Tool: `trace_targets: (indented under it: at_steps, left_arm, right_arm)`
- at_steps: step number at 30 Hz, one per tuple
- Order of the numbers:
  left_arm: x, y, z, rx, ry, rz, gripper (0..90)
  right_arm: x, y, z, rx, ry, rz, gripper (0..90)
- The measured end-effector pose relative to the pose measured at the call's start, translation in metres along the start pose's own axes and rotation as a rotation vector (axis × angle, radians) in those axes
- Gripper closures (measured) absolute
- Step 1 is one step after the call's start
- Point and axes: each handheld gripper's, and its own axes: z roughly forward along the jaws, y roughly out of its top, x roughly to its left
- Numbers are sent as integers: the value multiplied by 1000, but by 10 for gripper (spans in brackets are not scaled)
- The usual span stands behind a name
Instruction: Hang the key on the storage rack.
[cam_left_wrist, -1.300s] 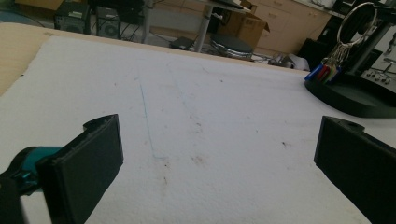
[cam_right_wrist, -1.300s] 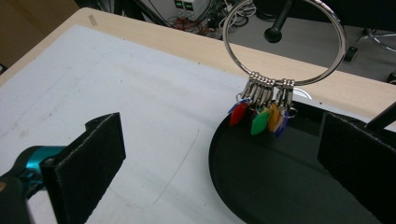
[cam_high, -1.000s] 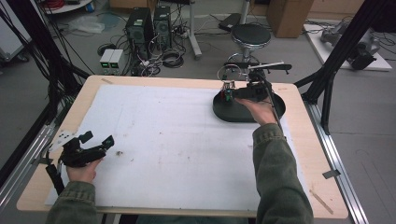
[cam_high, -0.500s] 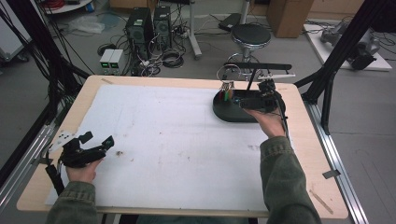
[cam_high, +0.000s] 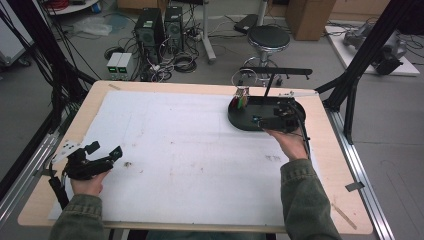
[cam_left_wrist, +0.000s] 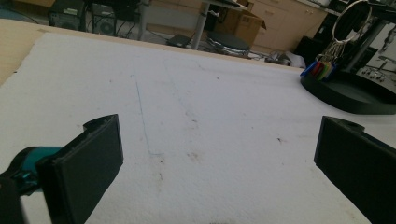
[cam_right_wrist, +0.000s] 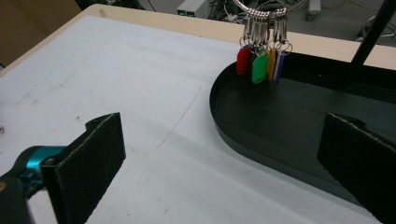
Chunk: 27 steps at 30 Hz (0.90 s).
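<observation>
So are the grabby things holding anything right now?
No, nothing is held. The left tool is open over the white mat, and the right tool is open beside the black tray.

This looks like a lab or workshop. A wooden table with a white sheet on it stands inside a black metal frame. On the grey floor at the far side are computer boxes, small grey boxes and lots of tangled cables. A black round stool and cardboard boxes are there too.
</observation>
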Motion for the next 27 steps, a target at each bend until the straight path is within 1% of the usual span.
trace_targets:
  at_steps: [5, 8, 11, 14, 22, 23, 25, 27]
  left_arm:
    - [0, 0, 0, 4, -1, -1, 17]
    - [0, 0, 0, 4, -6, -2, 17]
    - [0, 0, 0, 4, -8, -2, 17]
    - [0, 0, 0, 5, -8, -2, 17]
    - [-1, -1, 0, 15, -15, 0, 17]
    - [-1, -1, 0, 14, -15, -1, 17]
    - [-1, -1, 0, 13, -13, -2, 17]
    - [-1, -1, -1, 14, -12, -2, 17]
  right_arm:
    - [3, -9, -2, -9, 4, -7, 5]
    - [3, -16, -3, -20, 14, 7, 5]
    - [3, -23, -5, -26, 14, 16, 5]
    - [2, -28, -9, -49, 33, 33, 5]
    - [3, -48, -13, -68, 5, 11, 5]
    - [3, -50, -13, -57, -4, 11, 5]
    - [4, -53, -13, -44, -11, -11, 5]
    - [6, -56, -16, -68, -1, -17, 5]
